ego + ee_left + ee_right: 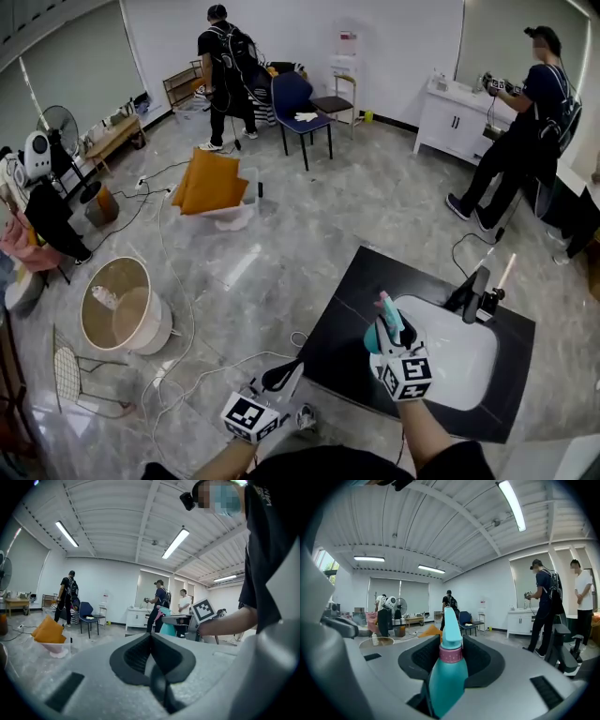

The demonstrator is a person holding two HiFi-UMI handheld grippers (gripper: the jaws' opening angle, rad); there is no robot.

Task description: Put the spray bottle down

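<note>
The spray bottle (389,317) is teal with a pink collar and a light nozzle. My right gripper (384,339) is shut on its body and holds it upright over the left rim of the white sink (464,370). In the right gripper view the bottle (449,667) stands between the dark pads (419,656), nozzle pointing up. My left gripper (284,376) hangs lower left, off the counter's edge, its jaws together with nothing in them. The left gripper view shows its pads (136,653) meeting in a seam, and the bottle (168,627) beside the right gripper's marker cube (205,611).
The sink sits in a black counter (342,328) with a black faucet (478,295) at the back. On the floor to the left are a round tub (122,305) and loose cables (187,370). Two people (225,66) (525,122) stand far off near a blue chair (298,103).
</note>
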